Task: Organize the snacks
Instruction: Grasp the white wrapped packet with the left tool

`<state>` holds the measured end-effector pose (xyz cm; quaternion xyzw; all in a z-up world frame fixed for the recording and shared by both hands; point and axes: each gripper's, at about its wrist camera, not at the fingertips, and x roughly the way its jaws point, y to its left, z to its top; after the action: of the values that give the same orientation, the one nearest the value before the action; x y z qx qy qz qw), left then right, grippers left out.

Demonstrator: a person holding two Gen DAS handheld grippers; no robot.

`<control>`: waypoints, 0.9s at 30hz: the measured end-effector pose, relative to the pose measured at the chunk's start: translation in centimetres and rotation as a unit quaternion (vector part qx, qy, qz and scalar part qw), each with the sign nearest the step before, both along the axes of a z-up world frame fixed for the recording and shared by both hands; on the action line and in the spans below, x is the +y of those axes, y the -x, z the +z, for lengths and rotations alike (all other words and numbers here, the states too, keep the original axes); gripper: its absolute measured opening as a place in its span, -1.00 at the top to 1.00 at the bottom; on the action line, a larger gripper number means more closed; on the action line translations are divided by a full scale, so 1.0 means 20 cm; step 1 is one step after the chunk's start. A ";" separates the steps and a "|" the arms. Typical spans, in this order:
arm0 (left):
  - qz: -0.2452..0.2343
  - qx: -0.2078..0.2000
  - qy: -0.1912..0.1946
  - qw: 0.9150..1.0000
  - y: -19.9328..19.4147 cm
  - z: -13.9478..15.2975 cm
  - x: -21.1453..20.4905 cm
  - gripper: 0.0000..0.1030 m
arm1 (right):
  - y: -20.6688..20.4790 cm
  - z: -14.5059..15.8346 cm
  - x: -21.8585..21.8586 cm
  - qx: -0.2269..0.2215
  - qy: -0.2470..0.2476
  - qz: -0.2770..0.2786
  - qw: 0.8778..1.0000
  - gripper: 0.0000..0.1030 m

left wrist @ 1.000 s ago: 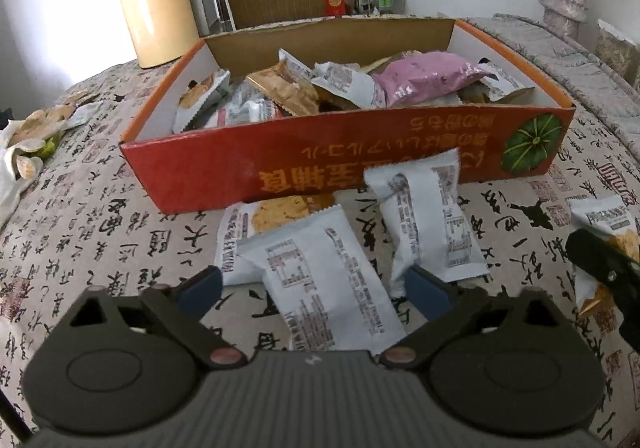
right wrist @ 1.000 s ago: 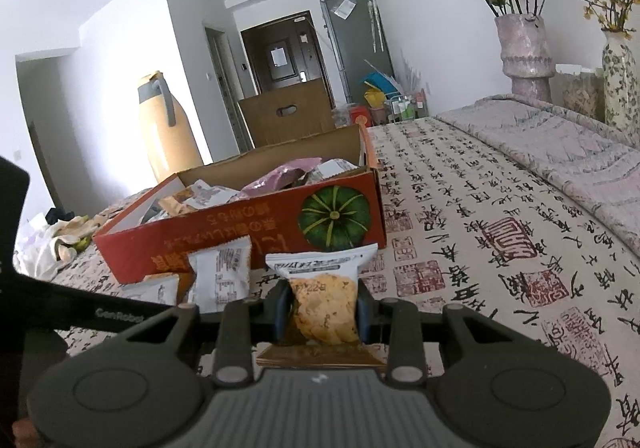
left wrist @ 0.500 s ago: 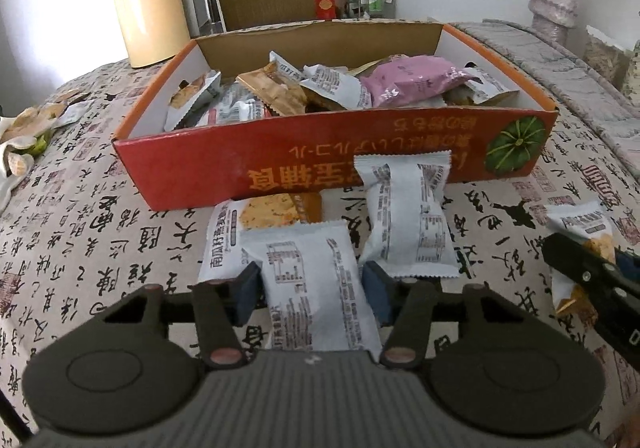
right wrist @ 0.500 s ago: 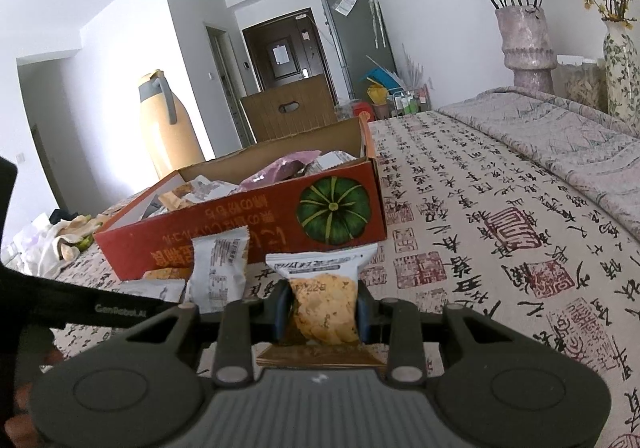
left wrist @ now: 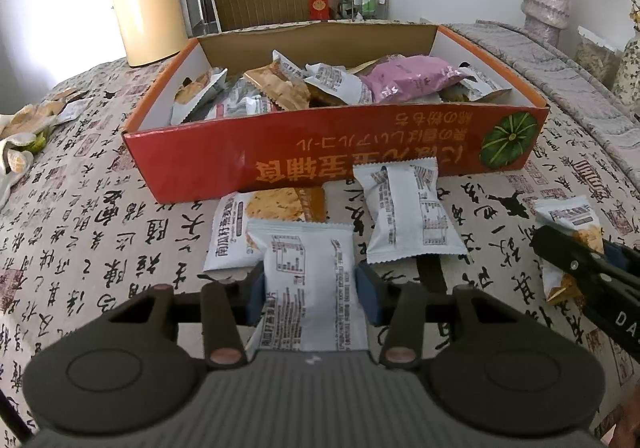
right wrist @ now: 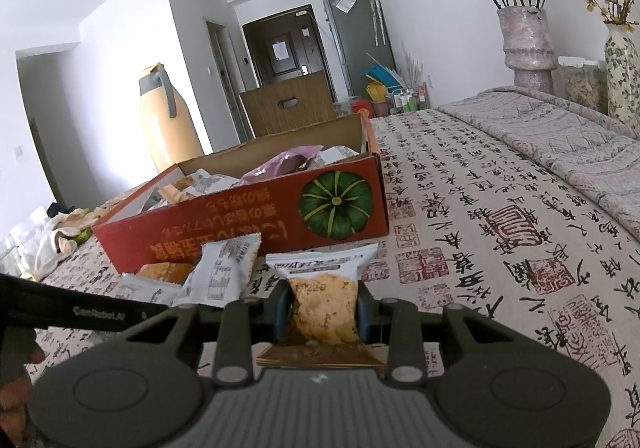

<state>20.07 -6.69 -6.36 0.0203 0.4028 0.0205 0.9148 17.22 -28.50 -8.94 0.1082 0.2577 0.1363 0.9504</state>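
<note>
Now both pinching: left hand-held gripper (left wrist: 310,290), jaws just narrowed, on white packet (left wrist: 310,280); right hand-held gripper (right wrist: 323,314) on cracker packet (right wrist: 323,296).

The left claw (left wrist: 310,298) sits at lower centre of its view, angled downward; its jaws have just been closing and the blue pads (left wrist: 367,298) now press a packet's sides. The right claw (right wrist: 322,314), lower centre, is clamped on another packet.
</note>
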 end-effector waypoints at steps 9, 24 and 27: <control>-0.009 -0.014 0.002 1.000 0.04 0.04 0.01 0.14 | 0.01 0.02 0.03 -0.003 0.006 0.004 1.000 0.38; -0.025 -0.032 0.015 0.999 0.09 0.08 0.02 0.58 | 0.05 0.04 0.06 -0.008 0.015 0.008 1.000 0.39; -0.029 -0.036 0.016 0.999 0.10 0.09 0.03 0.62 | 0.05 0.04 0.07 -0.009 0.017 0.008 1.000 0.38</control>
<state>18.09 -6.18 -4.57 0.0166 0.3691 -0.0120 0.9291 16.12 -27.12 -8.05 0.0890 0.2519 0.1406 0.9533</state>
